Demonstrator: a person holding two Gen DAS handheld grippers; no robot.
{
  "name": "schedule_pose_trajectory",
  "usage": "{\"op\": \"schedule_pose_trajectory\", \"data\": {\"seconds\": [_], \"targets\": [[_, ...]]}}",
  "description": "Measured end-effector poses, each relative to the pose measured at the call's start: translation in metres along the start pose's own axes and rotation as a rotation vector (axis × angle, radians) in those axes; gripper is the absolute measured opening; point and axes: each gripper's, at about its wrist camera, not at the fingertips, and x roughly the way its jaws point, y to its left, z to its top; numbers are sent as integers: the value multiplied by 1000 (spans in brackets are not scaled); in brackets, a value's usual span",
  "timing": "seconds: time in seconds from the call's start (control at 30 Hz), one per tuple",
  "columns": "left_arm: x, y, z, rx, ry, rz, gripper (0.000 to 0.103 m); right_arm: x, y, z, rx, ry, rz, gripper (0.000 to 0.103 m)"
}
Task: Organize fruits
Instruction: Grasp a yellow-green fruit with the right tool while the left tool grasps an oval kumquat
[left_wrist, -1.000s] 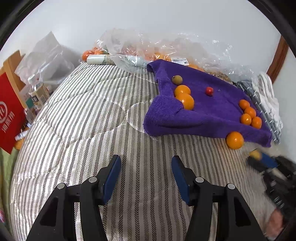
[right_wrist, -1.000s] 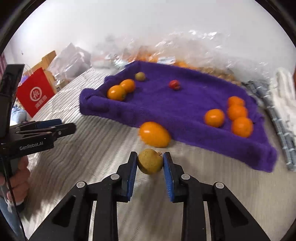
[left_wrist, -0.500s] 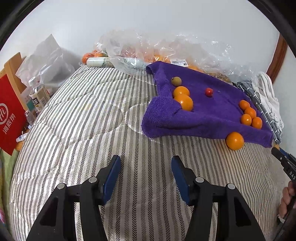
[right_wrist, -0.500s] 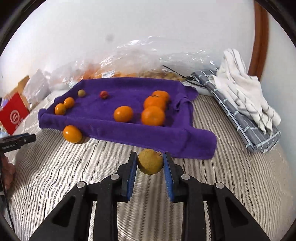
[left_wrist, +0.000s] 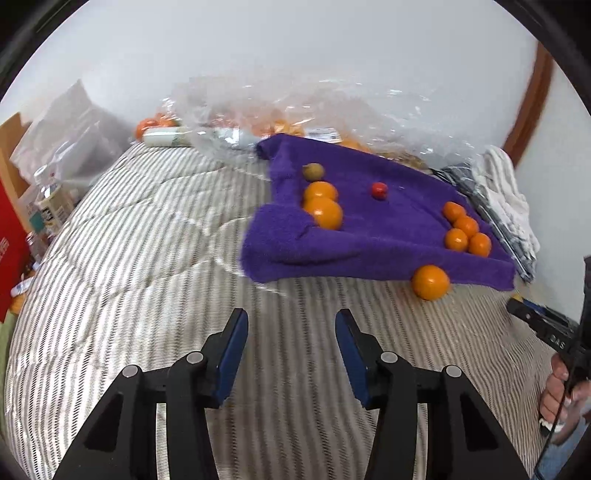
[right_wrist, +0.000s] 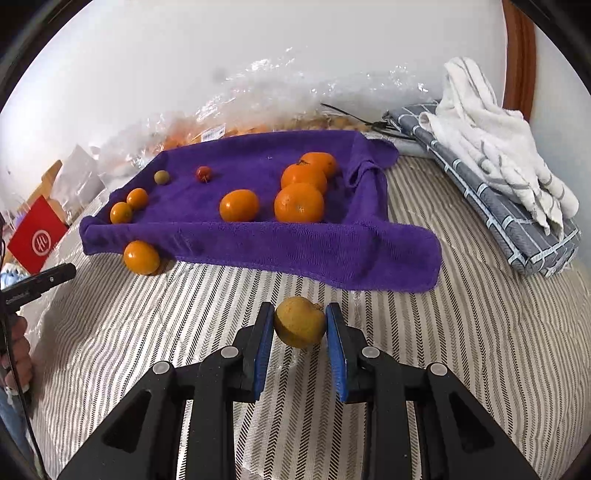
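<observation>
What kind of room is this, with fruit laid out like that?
Probably a bedroom: the fruit sits on a purple terry towel spread over a striped quilted mattress, with folded white and grey cloths beside a wall.

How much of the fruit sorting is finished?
Partly done. Four round oranges sit grouped at one end of the purple towel and two at the other. The right tool grips a yellow-green round fruit over the striped bed cover. One stray orange lies off the towel's edge; the left tool is empty, its jaws just narrowed.
</observation>
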Motion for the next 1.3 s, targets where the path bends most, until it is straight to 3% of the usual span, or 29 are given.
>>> {"op": "schedule_pose_trajectory", "data": {"seconds": [0.27, 0.4, 0.7, 0.97, 1.23, 1.27, 1.3], "targets": [[10, -46, 11, 54, 62, -54, 47, 0, -12, -1, 54, 10, -37, 28], [18, -79, 18, 115, 58, -24, 50, -1, -16, -2, 67, 8, -51, 28], [45, -118, 32, 136, 101, -15, 50, -1, -17, -2, 70, 12, -47, 28], [66, -130, 29, 160, 125, -16, 51, 3, -17, -2, 67, 27, -43, 28], [69, -129, 27, 162, 91, -9, 52, 5, -20, -1, 74, 32, -36, 28], [69, -128, 27, 153, 89, -12, 51, 5, -20, -1, 76, 31, -35, 28], [68, -127, 27, 149, 87, -17, 43, 4, -21, -1, 78, 30, -34, 28]]}}
